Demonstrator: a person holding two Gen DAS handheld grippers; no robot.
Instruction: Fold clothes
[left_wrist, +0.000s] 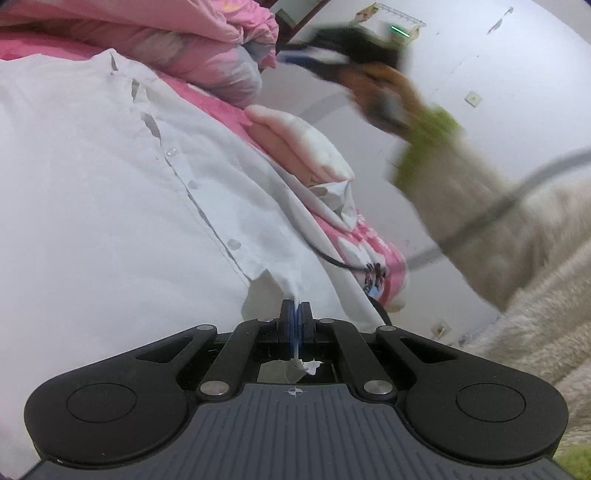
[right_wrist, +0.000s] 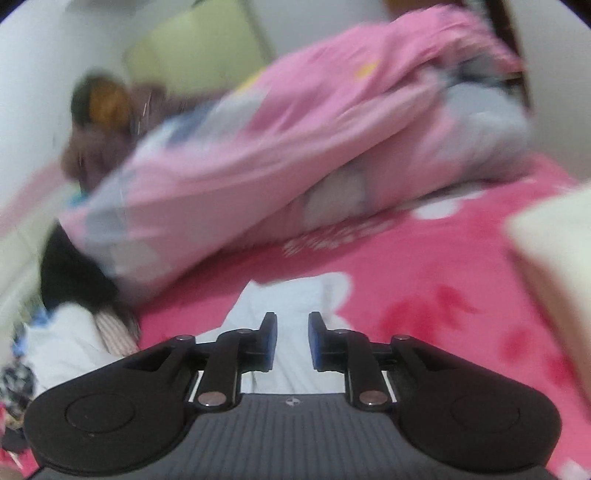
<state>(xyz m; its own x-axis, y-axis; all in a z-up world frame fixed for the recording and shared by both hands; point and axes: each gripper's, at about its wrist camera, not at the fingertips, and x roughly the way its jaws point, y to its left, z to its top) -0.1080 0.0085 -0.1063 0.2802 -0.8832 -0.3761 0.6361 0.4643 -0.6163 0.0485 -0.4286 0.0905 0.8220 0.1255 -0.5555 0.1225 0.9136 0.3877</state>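
Left gripper: jaws pressed together on a bunched corner of the white button-up shirt, hem pinched between the blue pads, rest of the shirt spread across the pink bedspread with the button placket running away from the fingers. Right gripper: jaws spread, nothing between them, poised over a white patch of cloth on the bedspread; view blurred. Rolled pink quilt lies beyond; a fuzzy cream sleeve with a green cuff shows in the left wrist view.
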